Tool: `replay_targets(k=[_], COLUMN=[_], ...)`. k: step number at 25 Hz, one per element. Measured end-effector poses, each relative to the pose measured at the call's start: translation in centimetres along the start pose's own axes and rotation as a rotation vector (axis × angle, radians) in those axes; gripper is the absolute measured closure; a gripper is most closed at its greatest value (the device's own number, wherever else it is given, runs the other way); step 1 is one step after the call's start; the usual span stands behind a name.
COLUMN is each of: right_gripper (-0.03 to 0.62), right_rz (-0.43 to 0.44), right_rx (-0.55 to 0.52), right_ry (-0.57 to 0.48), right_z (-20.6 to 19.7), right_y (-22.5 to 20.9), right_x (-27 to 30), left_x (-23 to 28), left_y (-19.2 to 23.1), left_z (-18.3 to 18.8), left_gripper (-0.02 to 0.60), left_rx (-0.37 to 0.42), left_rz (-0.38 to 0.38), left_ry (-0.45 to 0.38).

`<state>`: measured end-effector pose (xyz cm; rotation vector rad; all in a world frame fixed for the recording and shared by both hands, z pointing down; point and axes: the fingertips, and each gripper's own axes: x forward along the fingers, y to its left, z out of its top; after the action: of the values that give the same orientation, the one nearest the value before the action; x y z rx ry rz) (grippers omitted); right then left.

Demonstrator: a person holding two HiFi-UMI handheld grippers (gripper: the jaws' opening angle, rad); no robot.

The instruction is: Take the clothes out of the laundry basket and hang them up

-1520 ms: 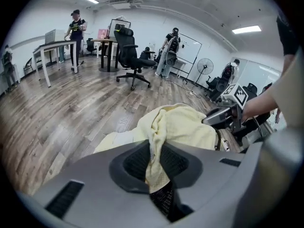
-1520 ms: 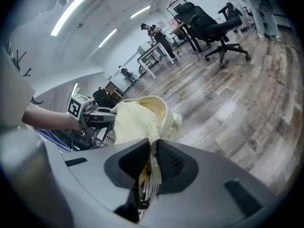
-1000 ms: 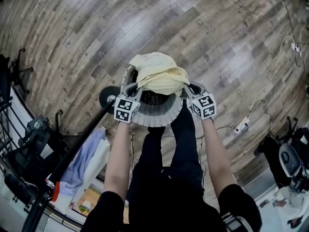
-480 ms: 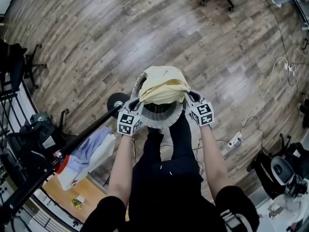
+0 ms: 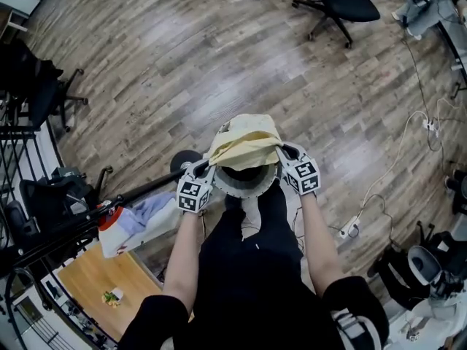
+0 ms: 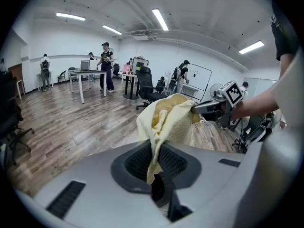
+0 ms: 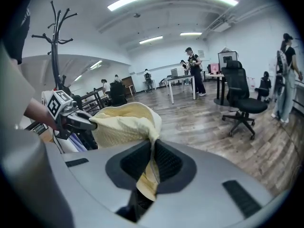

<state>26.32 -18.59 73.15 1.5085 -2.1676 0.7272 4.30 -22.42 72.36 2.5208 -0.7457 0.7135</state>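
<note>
left gripper (image 5: pixel 208 163): jaws narrow, clamped on a fold of the pale yellow garment (image 5: pixel 245 140). In the left gripper view the cloth runs straight down between the pads and a short tail hangs out below them.

right gripper (image 5: pixel 283 150): same. Jaws narrow, pinched on the opposite edge, with a strip of cloth trailing through the gap.

Both grippers point forward and down, roughly level with each other. The garment is waffle-textured and bunched in a hump between them. Each gripper view shows the other gripper gripping the far end.

The garment is off the floor, directly over the laundry basket (image 5: pixel 245 190). From the head view it covers the far half of the basket opening. The near rim and the dark interior are visible. Can't tell if anything else is inside.

The basket stands on the wood floor (image 5: pixel 182 57), just ahead of the person's feet and between the two arms.

Surroundings:
- On the person's left, a black rail (image 5: pixel 139 192) runs diagonally across the head view. A light blue and white cloth (image 5: pixel 142 219) hangs at it, near the left gripper's marker cube.
- On the person's right, a white power strip (image 5: pixel 349 230) lies on the floor with a cable running off.
- At the far edge of the floor there is a black office chair (image 5: pixel 339 2).
- In the right gripper view a coat stand (image 7: pixel 56 37) rises behind the left gripper, and people stand at desks further back.
</note>
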Motion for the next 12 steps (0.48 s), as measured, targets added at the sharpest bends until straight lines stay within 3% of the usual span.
replay_targets(k=[12], right_gripper=[0.559], right_rz=[-0.019], right_rx=[-0.101], right_ry=[-0.156], right_z=[9.7], right_y=[3.8], right_x=[-5.1], left_x=[-7.8], left_y=[-0.9], left_z=[7.6], left_gripper=[0.531], left_rx=[0.083], left_rz=[0.036], left_ry=[-0.159])
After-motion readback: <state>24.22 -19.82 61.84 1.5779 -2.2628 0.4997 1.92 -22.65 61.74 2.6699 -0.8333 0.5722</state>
